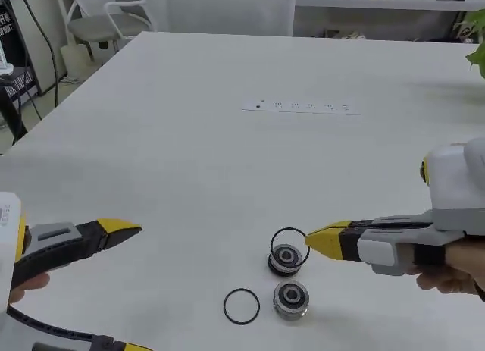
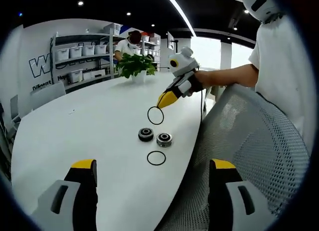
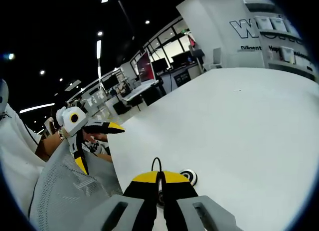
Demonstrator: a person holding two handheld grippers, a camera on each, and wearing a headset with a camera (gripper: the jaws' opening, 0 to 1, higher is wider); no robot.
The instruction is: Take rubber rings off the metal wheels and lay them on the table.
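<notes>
Though well beyond the far wheel (image 1: pixel 286 258), a socket strip (image 1: pixel 299 107)

Table (image 1: pixel 189 139): plain white, no pattern. Flat rubber ring (image 1: pixel 242 305) and pinched rubber ring (image 1: pixel 289 241): black. Far metal wheel (image 1: pixel 286 258): silver with a black band. Near metal wheel (image 1: pixel 291 299): silver, dark centre. Left gripper (image 1: pixel 140 289) and right gripper (image 1: pixel 309 241): yellow tips, black-and-grey bodies.

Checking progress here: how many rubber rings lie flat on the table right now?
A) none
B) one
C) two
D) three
B: one ring lies flat beside the nearer wheel, while the other ring is pinched in the right gripper, lifted off the table.
</notes>
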